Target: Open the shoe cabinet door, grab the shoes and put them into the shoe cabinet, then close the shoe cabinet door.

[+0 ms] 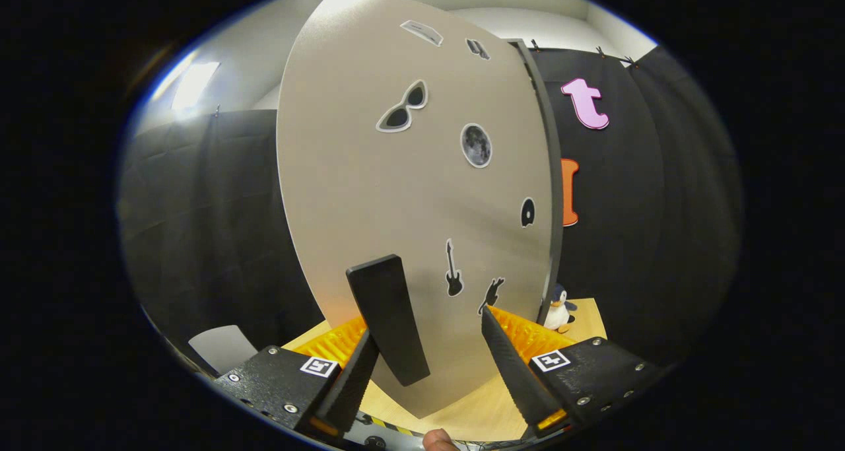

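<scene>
The grey shoe cabinet door (370,193), dotted with small stickers, stands close in front of me. Its black bar handle (388,319) slants down the lower part of the door. My gripper (429,325) is open with the handle between the fingers. The left finger (353,378) lies right beside the handle's lower end, and the right finger (511,365) stands well apart from it. A dark strip (551,173) runs down the door's right edge. I cannot tell whether the door is shut or ajar.
A small penguin toy (558,309) stands on the light wooden surface (475,411) just right of the door. A pale flat object (224,348) lies low on the left. A person's fingertip (439,441) shows under the gripper.
</scene>
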The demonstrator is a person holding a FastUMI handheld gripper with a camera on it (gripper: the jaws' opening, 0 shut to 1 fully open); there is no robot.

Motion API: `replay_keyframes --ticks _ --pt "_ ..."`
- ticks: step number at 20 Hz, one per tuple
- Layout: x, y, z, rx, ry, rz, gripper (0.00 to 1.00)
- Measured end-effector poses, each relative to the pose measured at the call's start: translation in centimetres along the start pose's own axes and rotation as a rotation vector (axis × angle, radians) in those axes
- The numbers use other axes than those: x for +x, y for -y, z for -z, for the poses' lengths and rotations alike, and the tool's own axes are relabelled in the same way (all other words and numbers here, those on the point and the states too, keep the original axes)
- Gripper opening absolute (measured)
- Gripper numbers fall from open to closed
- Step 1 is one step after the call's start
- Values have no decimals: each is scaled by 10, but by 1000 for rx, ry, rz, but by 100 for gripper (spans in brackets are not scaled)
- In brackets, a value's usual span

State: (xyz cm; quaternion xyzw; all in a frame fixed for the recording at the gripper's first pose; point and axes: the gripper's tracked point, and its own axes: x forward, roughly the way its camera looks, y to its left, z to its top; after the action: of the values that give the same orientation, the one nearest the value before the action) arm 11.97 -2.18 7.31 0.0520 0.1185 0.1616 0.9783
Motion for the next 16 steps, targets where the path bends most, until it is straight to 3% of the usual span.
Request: replay_keyframes --ticks 11,16 --pt "108 -63 -15 2 4 84 96" --pt "134 -72 -16 46 7 128 95"
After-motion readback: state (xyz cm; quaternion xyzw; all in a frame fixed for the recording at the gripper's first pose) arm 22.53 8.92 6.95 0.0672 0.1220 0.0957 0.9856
